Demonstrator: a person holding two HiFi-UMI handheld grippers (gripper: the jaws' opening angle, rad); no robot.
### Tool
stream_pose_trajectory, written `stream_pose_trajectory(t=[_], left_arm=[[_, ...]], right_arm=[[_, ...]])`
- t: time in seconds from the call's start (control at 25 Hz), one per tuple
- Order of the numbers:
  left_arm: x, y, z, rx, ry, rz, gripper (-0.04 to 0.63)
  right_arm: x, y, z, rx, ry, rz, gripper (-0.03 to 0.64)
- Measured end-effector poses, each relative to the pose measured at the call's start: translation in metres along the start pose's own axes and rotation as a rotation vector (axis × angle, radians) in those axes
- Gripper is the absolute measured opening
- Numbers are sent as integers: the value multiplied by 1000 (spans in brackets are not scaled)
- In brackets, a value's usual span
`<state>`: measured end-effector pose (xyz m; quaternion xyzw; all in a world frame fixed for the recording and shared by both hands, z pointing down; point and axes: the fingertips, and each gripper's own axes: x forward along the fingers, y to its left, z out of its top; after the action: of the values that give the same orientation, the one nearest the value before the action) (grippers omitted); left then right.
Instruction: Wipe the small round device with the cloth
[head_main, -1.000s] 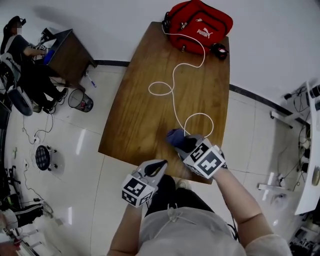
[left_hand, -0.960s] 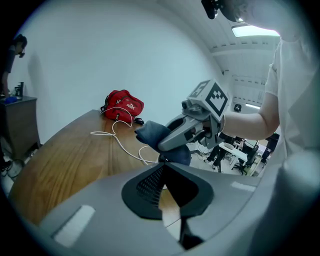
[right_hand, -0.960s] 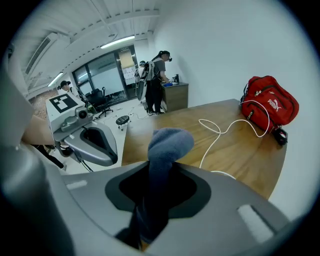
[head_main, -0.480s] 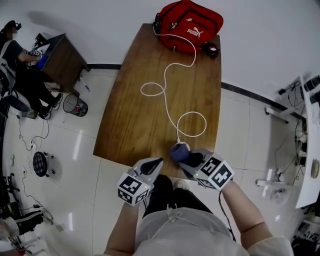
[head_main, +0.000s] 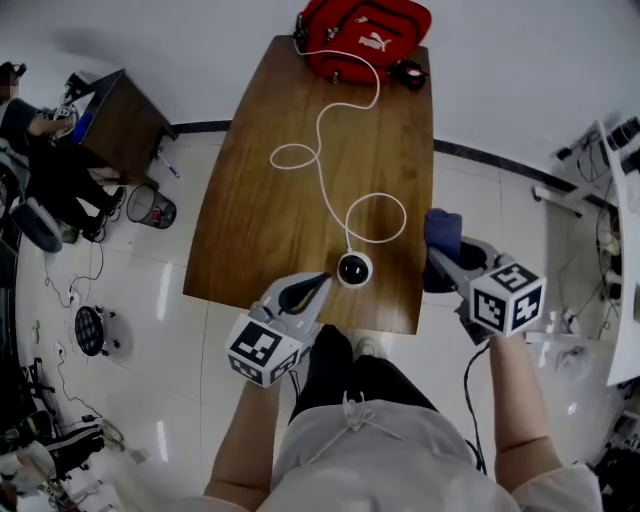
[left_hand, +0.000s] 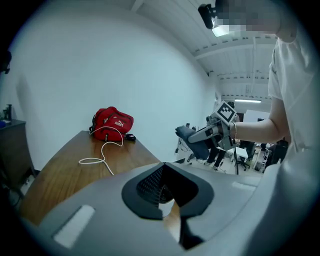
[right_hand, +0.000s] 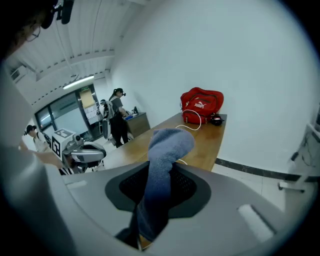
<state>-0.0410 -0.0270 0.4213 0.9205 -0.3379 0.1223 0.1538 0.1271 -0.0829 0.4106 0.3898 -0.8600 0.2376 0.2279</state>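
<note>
The round device (head_main: 354, 269) (white, black-faced) sits at the near edge of the table (head_main: 260, 230). The bunched blue cloth (head_main: 442, 232) is held aloft past its right edge.

Red bag (head_main: 362, 42) cropped at top, cloth (right_hand: 167, 145) end hidden in right tongs (head_main: 447, 262)

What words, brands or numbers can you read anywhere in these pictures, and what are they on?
"PUMA": white print on the red bag.
Marker cubes: black-and-white square patterns only, no words.
Small round device: no print legible.
Everything else is too small or blurred to read.
</note>
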Motion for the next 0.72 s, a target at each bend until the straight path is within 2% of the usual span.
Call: stream_pose_trajectory(t=[0.12,0.28,0.32,0.44,0.48,0.56,0.64,0.72], left_arm=[[1,5,-14,37,3,27,6],[16,0,-22,-17,-67,25,6],[19,-1,-27,3,-51,30,6],[30,-7,-32,112,-15,24,19],[30,-9,-31,126,-27,15,70],[27,-7,-37,115,-36,7,223],[28,-1,-53,85,-7,5,280],[37,4,-76,52,35,-5,375]], right_arm=[[12,-5,-9,10,-22,3,107],[13,-9,-29,104,-71,23,107],[17,-10,-36,111,-56,24,107],[21,-20,-49,31,23,-21,107],[21,-21,-52,21,32,-29,107],[25,-17,-55,47,27,-17,107],[32,-13,-53,76,16,3,107],[40,-12,-51,83,15,8,107]])
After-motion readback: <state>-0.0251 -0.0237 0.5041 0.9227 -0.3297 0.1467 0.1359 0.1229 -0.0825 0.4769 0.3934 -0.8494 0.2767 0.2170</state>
